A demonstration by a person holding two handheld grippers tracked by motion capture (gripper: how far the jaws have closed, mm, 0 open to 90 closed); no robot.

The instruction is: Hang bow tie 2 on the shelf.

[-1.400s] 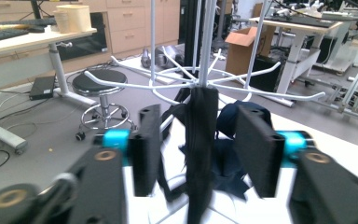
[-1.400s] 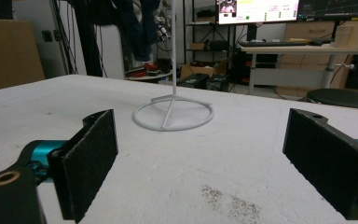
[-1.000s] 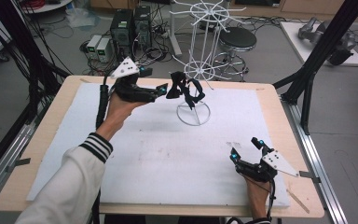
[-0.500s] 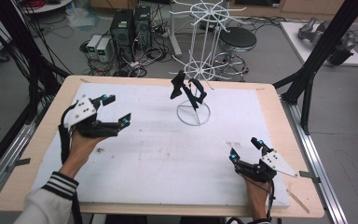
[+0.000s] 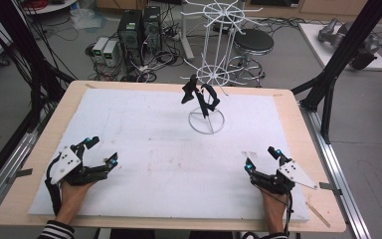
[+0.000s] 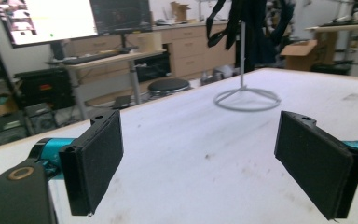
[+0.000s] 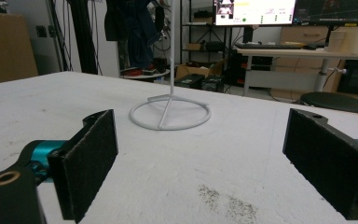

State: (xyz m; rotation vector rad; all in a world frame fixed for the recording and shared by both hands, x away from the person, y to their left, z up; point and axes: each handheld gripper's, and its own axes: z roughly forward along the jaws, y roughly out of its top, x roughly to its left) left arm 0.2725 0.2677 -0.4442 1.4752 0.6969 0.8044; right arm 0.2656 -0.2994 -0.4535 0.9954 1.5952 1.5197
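Ahead of both jaws, black straps [image 5: 200, 94] hang on the wire stand [image 5: 206, 69]; left gripper [image 5: 98, 155] and right gripper [image 5: 261, 159] rest wide apart, empty, so hanging looks finished.

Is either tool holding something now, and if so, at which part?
Nothing is held. The left tool and the right tool are both open and empty, resting near the table's front edge.

Wide-apart jaws, white stand [image 6: 247, 99] beyond

Black tools [image 5: 100, 151], teal joints, seemingly striped sleeve [image 5: 57, 231]
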